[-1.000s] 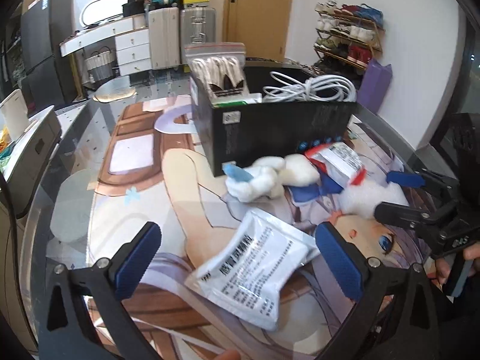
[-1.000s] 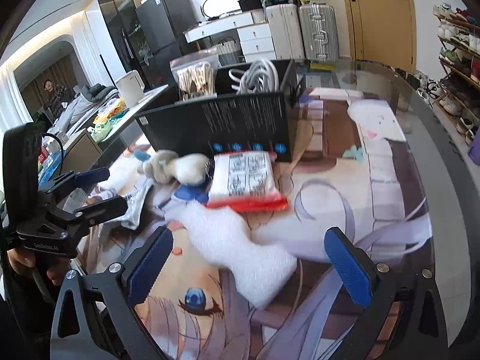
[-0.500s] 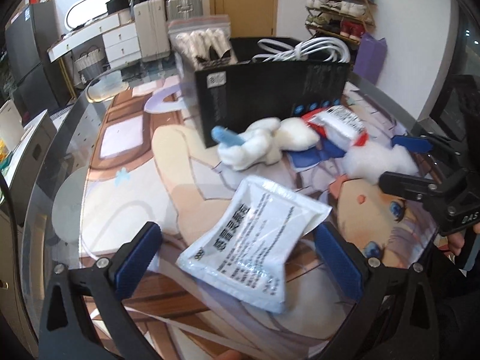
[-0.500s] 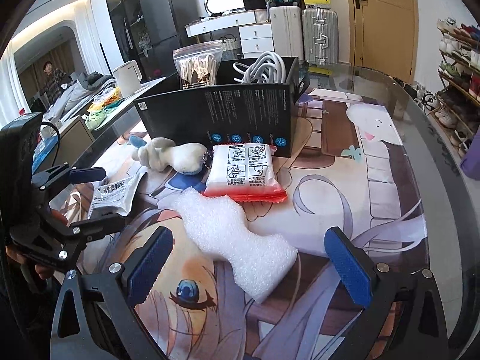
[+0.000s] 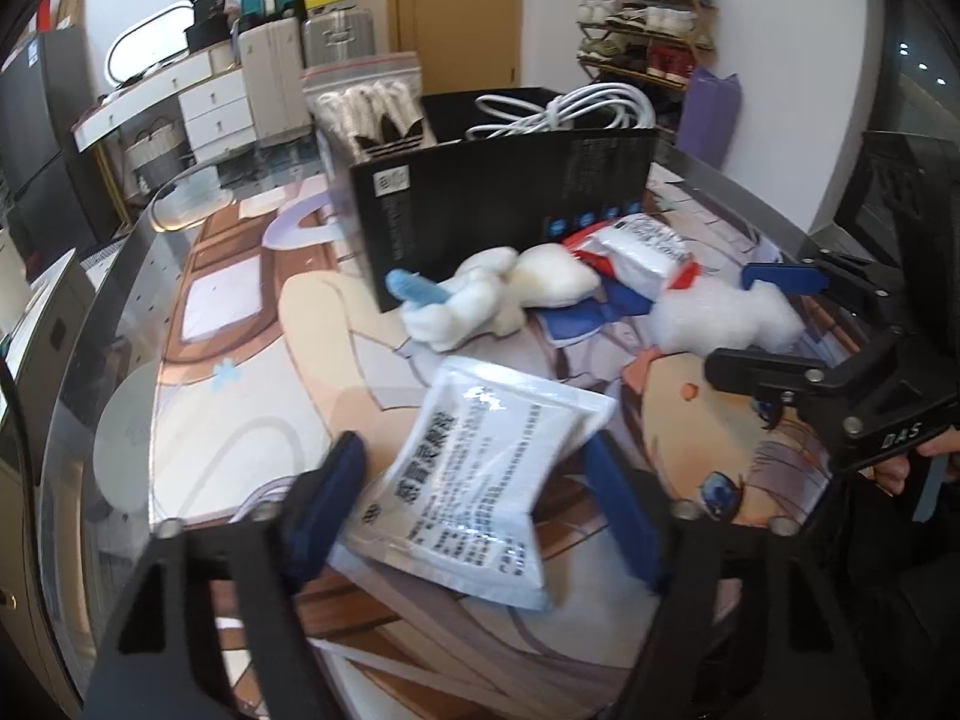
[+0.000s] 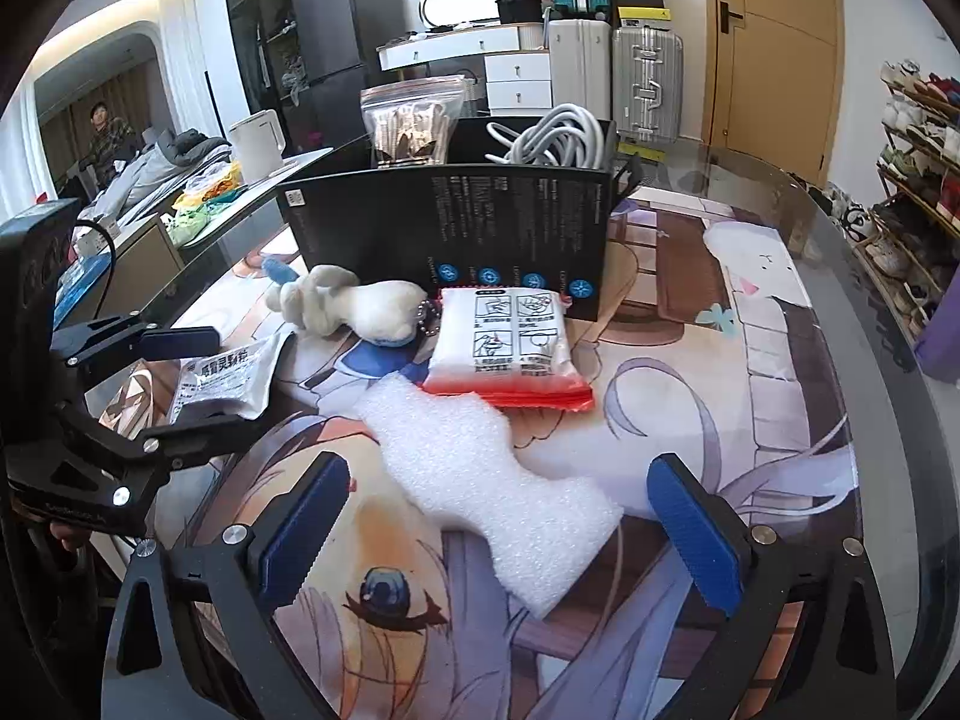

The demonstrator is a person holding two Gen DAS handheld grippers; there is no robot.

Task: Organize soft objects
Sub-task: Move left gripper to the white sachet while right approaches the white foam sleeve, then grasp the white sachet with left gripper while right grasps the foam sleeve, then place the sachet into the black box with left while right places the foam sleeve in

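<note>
Crinkly foil pouch (image 5: 480,474) sits between your left gripper (image 5: 474,510) pads, jaws narrowing, not clamped; it's light, slippery (pinch its middle). Right gripper (image 6: 498,522) gapes wide over foam (image 6: 492,480) at twelve o'clock.

Likely a home: shoe rack (image 5: 645,30), suitcases (image 6: 645,84), fridge (image 6: 336,42).

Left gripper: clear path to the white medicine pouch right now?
Probably yes. The left gripper already straddles the white medicine pouch, jaws open on either side; nothing lies on top. The plush toy sits farther back, apart.
</note>
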